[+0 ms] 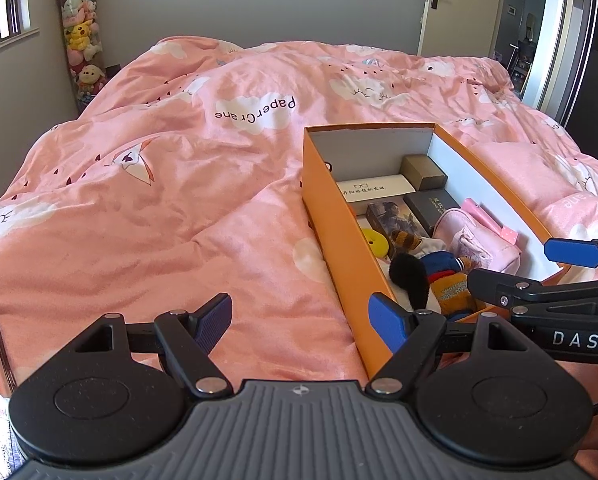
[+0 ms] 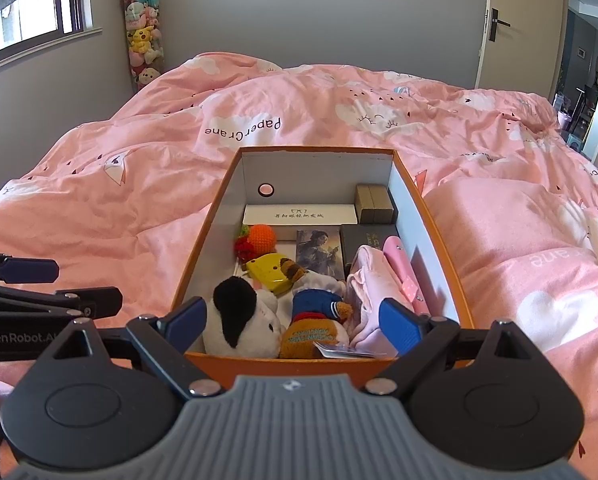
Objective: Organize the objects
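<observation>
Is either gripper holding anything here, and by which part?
Nothing is held. The left gripper and right gripper are both open and empty, near the orange box.

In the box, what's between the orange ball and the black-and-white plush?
A yellow toy lies between the orange ball and the plush, clearest in the right wrist view.

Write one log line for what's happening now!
left tongs: open, empty | right tongs: open, empty, facing box | orange box: toys inside, on bed
</observation>
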Demonstrator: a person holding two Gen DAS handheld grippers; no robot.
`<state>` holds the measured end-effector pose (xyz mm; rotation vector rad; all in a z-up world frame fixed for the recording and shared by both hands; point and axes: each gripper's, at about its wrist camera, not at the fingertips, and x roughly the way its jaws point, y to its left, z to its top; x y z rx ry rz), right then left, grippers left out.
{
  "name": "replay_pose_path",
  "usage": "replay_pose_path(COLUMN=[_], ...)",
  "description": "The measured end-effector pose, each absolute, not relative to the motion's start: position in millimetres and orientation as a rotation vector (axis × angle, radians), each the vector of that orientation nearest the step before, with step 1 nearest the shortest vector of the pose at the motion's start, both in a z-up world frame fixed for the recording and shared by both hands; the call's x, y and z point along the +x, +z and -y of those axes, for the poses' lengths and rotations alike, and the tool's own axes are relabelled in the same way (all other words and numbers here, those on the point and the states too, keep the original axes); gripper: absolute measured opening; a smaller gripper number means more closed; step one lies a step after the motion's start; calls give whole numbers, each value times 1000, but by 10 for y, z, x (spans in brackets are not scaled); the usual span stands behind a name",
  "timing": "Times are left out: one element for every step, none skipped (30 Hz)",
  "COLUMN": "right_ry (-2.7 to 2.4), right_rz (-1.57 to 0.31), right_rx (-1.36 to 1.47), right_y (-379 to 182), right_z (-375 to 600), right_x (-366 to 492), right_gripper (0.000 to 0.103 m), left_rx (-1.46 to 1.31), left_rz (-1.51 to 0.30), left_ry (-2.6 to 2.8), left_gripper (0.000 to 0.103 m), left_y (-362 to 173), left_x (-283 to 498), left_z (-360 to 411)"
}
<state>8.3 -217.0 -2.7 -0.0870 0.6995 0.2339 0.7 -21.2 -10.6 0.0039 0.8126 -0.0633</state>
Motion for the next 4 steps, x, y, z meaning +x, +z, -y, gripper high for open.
replay_pose_path(right_ry=[233, 233, 233, 233], right_rz=[-701, -702, -704, -704], right_rx=[-87, -87, -86, -87], right_y=[-27, -28, -28, -26], right_z=[2165, 2164, 2162, 2161], right_x=[84, 84, 87, 84], right_gripper=[93, 93, 93, 93], left_rx=[4, 5, 5, 5], left_rz=[-813, -814, -814, -814], left_ry=[-63, -64, -64, -65], left_gripper=[91, 91, 91, 91], left_y=[-107, -109, -108, -107], left_x=[7, 10, 7, 7], left_z=[213, 211, 212, 212])
